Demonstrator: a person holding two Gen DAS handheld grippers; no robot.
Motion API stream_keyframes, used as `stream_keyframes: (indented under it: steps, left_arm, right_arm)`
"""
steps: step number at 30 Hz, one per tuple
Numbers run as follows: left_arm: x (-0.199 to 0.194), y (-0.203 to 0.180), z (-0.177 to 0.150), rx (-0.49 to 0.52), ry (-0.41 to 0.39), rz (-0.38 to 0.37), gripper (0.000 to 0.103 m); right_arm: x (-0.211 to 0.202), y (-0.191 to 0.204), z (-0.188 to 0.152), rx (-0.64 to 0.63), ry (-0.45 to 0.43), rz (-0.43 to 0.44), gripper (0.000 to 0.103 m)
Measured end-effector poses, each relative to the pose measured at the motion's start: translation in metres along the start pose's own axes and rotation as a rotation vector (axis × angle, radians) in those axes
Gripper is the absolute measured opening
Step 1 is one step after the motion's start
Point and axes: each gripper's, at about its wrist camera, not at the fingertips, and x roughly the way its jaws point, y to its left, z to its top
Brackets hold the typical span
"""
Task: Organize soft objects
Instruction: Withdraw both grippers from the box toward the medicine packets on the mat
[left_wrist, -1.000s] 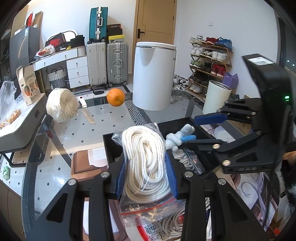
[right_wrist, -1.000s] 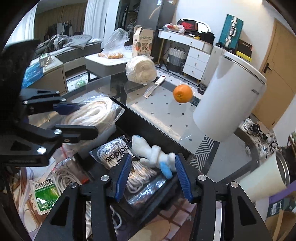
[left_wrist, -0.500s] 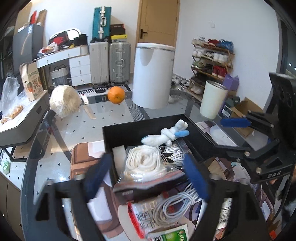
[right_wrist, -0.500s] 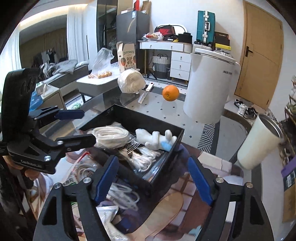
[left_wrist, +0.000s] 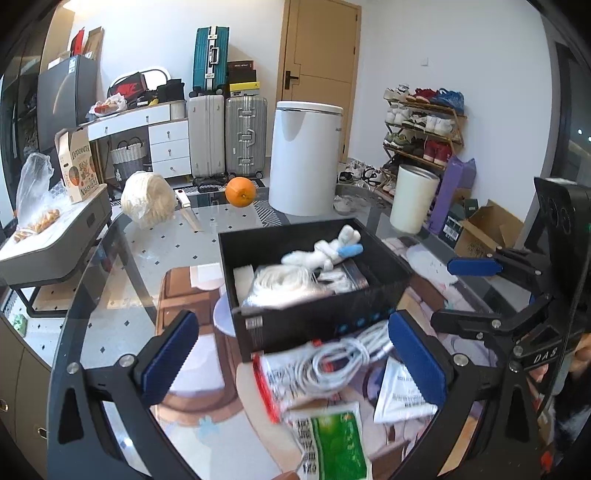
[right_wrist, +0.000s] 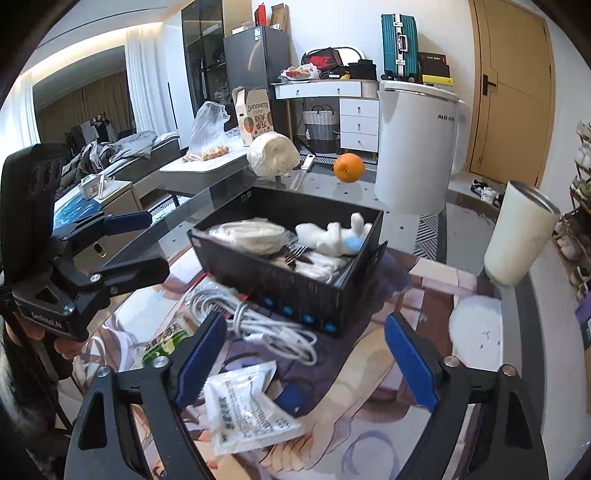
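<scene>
Both the left gripper (left_wrist: 291, 354) and right gripper (right_wrist: 306, 358) are opening empty, having just released the bagged white rope coil (left_wrist: 280, 284) and white plush toy (left_wrist: 325, 251) into the black rectangular plastic bin (left_wrist: 325, 321), so the bagged white cable (left_wrist: 328, 365) on the table looks next.

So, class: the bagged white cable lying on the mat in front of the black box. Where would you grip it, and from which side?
Grip the bagged white cable across the bundled middle of its coil, coming down from above on the side away from the black box. It lies flat with loose loops, and the box wall crowds its far edge. The right gripper, jaws opening and holding nothing, looks nearest.
</scene>
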Motion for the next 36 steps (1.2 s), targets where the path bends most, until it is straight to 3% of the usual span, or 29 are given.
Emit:
stream_keyframes:
  steps: [1, 14, 36]
  left_arm:
    - [-0.002, -0.001, -0.003, 0.006, 0.002, 0.003, 0.103]
    - [-0.011, -0.008, -0.030, 0.036, 0.046, 0.026, 0.103]
    - [0.002, -0.015, -0.049, 0.095, 0.121, 0.019, 0.103]
  right_arm:
    - [0.000, 0.001, -0.002, 0.005, 0.000, 0.002, 0.099]
    - [-0.002, 0.003, -0.018, 0.014, 0.028, 0.029, 0.102]
    - [0.036, 0.021, -0.040, -0.066, 0.192, 0.051, 0.102]
